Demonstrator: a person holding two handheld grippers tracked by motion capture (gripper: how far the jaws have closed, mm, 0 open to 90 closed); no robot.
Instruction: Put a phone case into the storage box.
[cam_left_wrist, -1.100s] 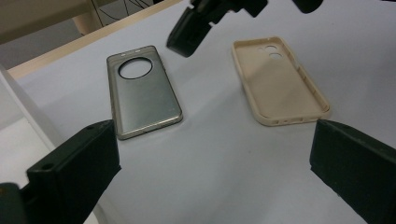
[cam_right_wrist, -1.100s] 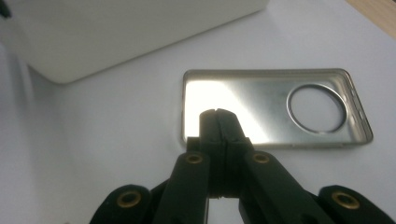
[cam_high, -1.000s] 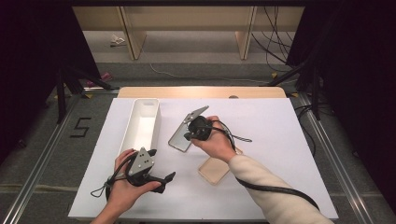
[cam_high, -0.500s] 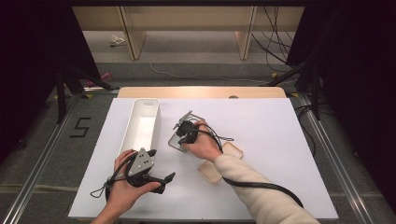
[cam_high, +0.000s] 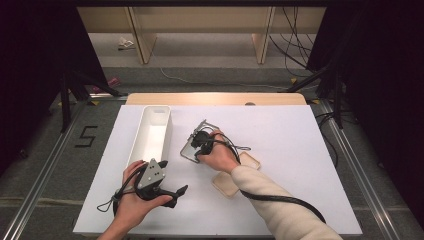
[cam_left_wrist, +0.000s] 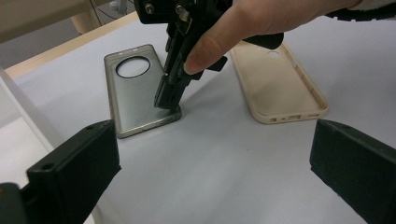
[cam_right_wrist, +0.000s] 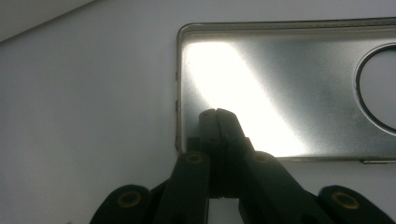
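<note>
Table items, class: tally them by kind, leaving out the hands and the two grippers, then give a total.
Phone cases: 2, a grey metallic case with a round cutout and a beige case, both lying open side up.
White trays: 1, a long white tray.
Total: 3

This looks like a lab or recording studio set up for capture work. A white-topped table (cam_high: 300, 150) stands on a grey floor between metal rails (cam_high: 42, 175), with black curtains (cam_high: 30, 60) at both sides. A taped "5" (cam_high: 86, 136) marks the floor, loose cables (cam_high: 295, 45) trail behind, and black stand legs (cam_high: 75, 85) flank the table.
</note>
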